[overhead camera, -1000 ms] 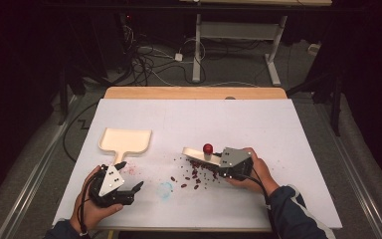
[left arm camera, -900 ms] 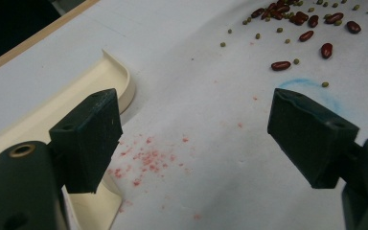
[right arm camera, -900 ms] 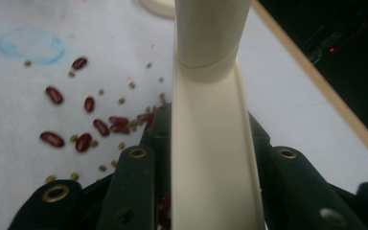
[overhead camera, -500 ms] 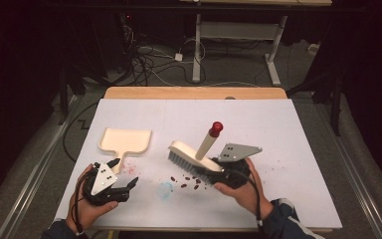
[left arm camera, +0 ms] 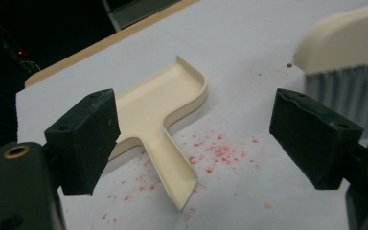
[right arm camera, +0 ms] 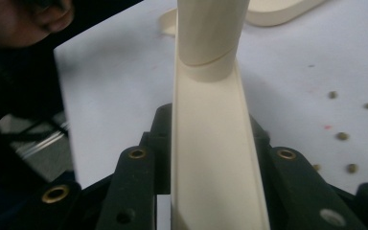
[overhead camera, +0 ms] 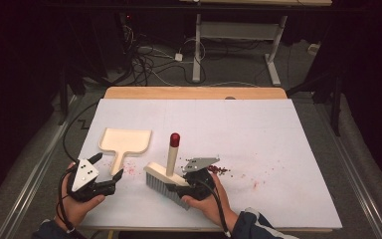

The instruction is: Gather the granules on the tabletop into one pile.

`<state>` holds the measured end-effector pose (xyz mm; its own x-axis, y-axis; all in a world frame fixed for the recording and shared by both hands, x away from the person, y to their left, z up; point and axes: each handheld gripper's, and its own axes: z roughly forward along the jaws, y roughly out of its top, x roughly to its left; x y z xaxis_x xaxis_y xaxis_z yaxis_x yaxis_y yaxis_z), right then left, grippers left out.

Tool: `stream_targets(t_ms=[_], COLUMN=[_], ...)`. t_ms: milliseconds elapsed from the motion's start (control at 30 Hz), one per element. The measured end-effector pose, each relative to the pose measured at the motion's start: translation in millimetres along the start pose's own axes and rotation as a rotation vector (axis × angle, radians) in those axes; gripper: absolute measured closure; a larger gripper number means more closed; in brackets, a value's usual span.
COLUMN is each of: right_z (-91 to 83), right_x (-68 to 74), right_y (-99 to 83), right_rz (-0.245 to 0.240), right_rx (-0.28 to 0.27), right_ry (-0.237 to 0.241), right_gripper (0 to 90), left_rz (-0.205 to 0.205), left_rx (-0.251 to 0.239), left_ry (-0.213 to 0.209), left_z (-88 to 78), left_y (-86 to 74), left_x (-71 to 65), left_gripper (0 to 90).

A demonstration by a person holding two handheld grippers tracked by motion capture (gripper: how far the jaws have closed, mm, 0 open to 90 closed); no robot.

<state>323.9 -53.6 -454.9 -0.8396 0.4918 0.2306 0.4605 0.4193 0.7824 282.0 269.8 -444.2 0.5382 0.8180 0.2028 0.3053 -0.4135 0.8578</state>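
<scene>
Table (overhead camera: 278,129): brush (overhead camera: 166,181) swept left toward dustpan (overhead camera: 125,142).

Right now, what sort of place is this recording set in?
Probably a lab or workshop recording station: a white-covered table, loose cables on the floor behind, and another desk frame beyond.

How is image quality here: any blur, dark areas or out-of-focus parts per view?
High view: table evenly lit, surroundings nearly black. Left gripper view: dustpan sharp, brush at the edge softer. Right gripper view: brush body, very close, looks soft, left side dark.
</scene>
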Motion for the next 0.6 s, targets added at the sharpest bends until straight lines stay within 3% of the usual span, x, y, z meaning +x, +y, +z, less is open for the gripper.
stream_targets(t_ms=[67,133,233,433,600], right_z=[3.3,5.8,4.9,-5.6,-16.6], right_x=[-7.1,-14.0,-22.1,-40.3,-50.9], right_y=[-0.6,-2.8,-5.3,-6.8,-9.2], right_rz=[0.019,0.068,0.083,0.135,0.179], right_rx=[-0.012,-0.023,-0.045,-0.075,-0.089], right_ry=[-0.046,-0.067,-0.121,-0.225,-0.274], right_gripper=[67.8,67.6,67.3,67.1,67.1], left_rz=[0.005,0.018,0.030,0.045,0.051], left_rx=[0.009,0.023,0.031,0.051,0.061], left_ry=[-0.011,-0.022,-0.030,-0.052,-0.061], left_z=[2.5,4.7,6.2,10.1,11.7], left_y=[-0.3,-0.2,0.0,-0.3,-0.5], left_x=[-2.0,-4.4,-6.3,-10.9,-12.3], left_gripper=[17.0,17.0,17.0,17.0,17.0])
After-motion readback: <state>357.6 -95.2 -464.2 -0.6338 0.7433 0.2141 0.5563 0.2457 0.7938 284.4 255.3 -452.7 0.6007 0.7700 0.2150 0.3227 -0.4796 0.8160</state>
